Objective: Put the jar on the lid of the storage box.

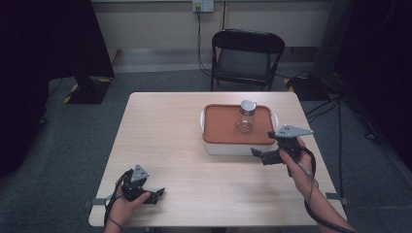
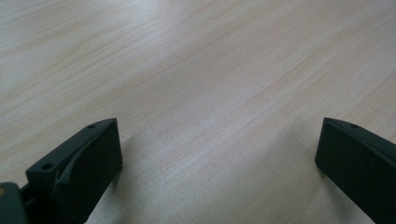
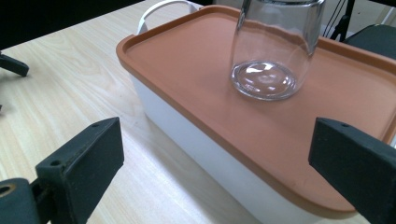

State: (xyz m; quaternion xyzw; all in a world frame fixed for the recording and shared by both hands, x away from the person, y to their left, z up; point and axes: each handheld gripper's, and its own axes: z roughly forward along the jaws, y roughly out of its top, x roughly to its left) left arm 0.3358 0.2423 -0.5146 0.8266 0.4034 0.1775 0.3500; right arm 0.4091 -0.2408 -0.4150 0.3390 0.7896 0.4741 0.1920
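A clear glass jar (image 1: 246, 117) with a metal cap stands upright on the orange lid (image 1: 221, 126) of a white box (image 1: 228, 147) at the table's right middle. My right gripper (image 1: 263, 144) hovers open just in front of the box's near right corner. In the right gripper view its wide-apart jaws (image 3: 215, 122) frame the box's white wall (image 3: 187, 126), with the jar (image 3: 275, 46) further back on the lid (image 3: 187, 56). My left gripper (image 1: 156, 195) rests open near the table's front left edge, above bare wood (image 2: 218, 123).
The wooden table (image 1: 170, 141) has free room on its left half. A black folding chair (image 1: 248, 53) stands behind the far edge. Cables run over the carpet at right, and a dark stand (image 1: 90, 87) is at the back left.
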